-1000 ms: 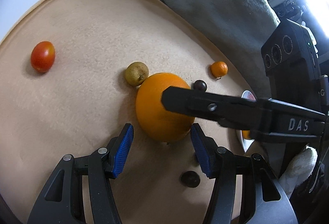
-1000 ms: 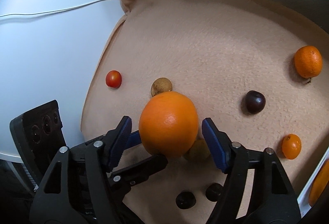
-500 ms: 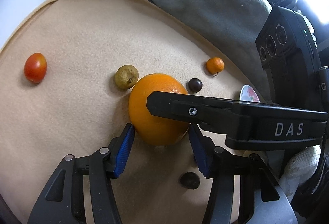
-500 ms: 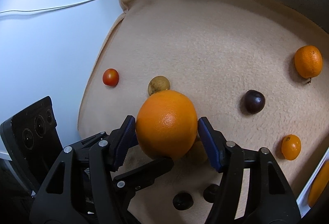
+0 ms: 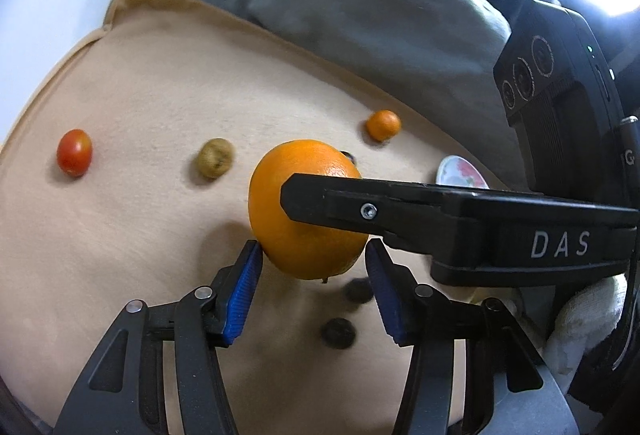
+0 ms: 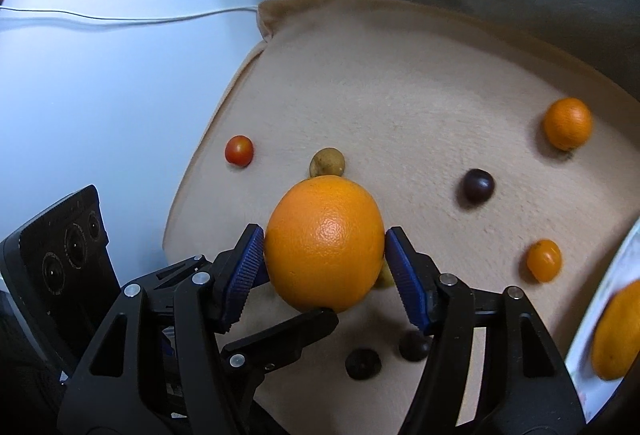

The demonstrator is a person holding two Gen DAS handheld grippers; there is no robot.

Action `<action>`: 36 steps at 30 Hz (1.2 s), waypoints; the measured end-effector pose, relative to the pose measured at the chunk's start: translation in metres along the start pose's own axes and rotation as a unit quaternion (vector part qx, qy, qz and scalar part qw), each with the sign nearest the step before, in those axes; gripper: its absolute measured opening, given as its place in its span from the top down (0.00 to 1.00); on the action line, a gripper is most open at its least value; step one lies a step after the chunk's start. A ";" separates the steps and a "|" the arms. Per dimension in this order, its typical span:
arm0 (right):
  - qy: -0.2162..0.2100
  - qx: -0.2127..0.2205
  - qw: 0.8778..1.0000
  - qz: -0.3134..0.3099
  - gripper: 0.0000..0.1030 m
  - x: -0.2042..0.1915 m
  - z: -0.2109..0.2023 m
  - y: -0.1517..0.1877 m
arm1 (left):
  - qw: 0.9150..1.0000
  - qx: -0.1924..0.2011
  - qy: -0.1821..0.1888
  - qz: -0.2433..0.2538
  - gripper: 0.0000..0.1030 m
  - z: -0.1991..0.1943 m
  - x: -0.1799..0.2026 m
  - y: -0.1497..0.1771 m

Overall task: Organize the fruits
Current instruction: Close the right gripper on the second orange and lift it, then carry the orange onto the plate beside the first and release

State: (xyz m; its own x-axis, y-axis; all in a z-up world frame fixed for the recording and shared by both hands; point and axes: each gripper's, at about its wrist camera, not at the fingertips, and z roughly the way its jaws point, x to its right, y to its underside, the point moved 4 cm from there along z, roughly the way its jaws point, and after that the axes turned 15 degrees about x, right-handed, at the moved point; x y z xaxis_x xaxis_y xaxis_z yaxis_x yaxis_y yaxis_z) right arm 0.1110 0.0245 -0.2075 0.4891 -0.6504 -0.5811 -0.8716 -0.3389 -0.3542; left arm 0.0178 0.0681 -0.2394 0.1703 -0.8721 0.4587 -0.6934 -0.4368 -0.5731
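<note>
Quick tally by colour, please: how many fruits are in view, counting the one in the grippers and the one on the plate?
Orange: 4 - large orange, mandarin, small oval fruit, plated fruit on the plate
Red: 1 - tomato
Yellow-brown: 2 - russet fruit, half-hidden fruit
Dark: 3 - plum, dark pair
Total: 10

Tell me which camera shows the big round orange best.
The right wrist view: the big round orange appears whole between the right gripper pads. In the left wrist view the orange is partly covered by the right gripper's black finger.
</note>
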 end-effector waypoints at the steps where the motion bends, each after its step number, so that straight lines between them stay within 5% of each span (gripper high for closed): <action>1: 0.001 0.003 1.000 0.001 0.36 0.002 -0.004 0.001 | 1.000 0.000 0.002 0.004 0.50 0.000 0.006 0.001; 21: 0.061 0.079 0.994 0.038 0.36 0.053 -0.108 0.031 | 0.994 -0.023 0.065 0.085 0.50 0.017 0.106 0.020; 36: 0.105 0.129 0.981 0.096 0.36 0.111 -0.182 0.052 | 0.981 -0.047 0.127 0.135 0.50 0.039 0.187 0.035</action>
State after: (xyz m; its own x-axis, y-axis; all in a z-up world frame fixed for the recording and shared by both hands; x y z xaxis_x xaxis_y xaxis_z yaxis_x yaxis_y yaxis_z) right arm 0.1139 -0.1886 -0.1570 0.2749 -0.8203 -0.5015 -0.8961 -0.0297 -0.4428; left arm 0.0531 -0.1190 -0.1998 -0.2008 -0.8648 0.4602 -0.7531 -0.1642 -0.6371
